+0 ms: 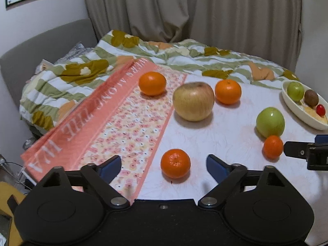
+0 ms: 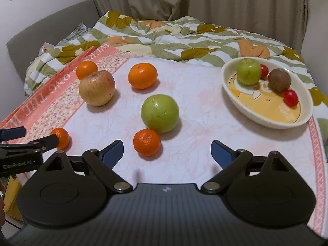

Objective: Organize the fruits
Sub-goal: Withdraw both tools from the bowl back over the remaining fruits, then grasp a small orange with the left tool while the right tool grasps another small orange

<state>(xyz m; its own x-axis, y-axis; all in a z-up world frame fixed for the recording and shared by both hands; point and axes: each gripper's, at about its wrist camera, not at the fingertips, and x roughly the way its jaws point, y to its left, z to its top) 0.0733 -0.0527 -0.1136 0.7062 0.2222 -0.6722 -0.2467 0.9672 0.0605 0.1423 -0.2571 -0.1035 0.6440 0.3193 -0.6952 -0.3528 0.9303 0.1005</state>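
My left gripper (image 1: 163, 165) is open, its blue pads either side of a small mandarin (image 1: 175, 163) on the tablecloth. My right gripper (image 2: 167, 150) is open and empty, just behind another mandarin (image 2: 146, 142) that sits against a green apple (image 2: 159, 116). A yellow-red apple (image 2: 96, 88) and two more mandarins (image 2: 142, 75) (image 2: 86, 69) lie further back. A white oval bowl (image 2: 266, 119) at the right holds a green apple (image 2: 248, 71), a kiwi (image 2: 279, 80) and two cherry tomatoes (image 2: 290, 97).
The table carries a white and pink flowered cloth (image 1: 127, 127). Behind it lies a rumpled green-striped duvet (image 2: 184, 39) on a bed, with curtains (image 1: 194, 10) beyond. The table's edge drops off at the left.
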